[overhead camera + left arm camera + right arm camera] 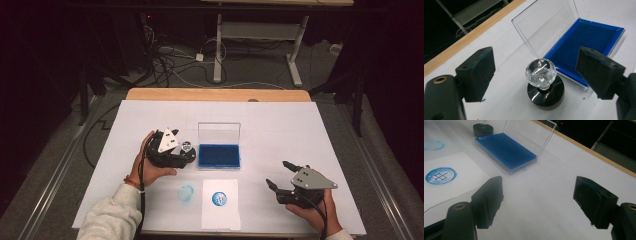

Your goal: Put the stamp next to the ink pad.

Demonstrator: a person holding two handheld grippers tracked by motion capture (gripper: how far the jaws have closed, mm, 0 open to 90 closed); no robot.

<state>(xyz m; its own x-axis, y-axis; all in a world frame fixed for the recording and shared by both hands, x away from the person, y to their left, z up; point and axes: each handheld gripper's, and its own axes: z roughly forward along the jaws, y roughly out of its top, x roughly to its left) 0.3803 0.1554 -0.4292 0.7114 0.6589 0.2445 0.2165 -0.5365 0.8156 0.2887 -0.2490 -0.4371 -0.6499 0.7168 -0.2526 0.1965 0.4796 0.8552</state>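
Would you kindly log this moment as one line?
left gripper: open around stamp | right gripper: open, idle | ink pad case: lid up | paper: stamped

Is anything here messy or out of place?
Yes: a faint blue smudge sits directly on the white table cover, just left of the paper sheet that bears the clean round stamp print. It looks like stray ink off the paper.
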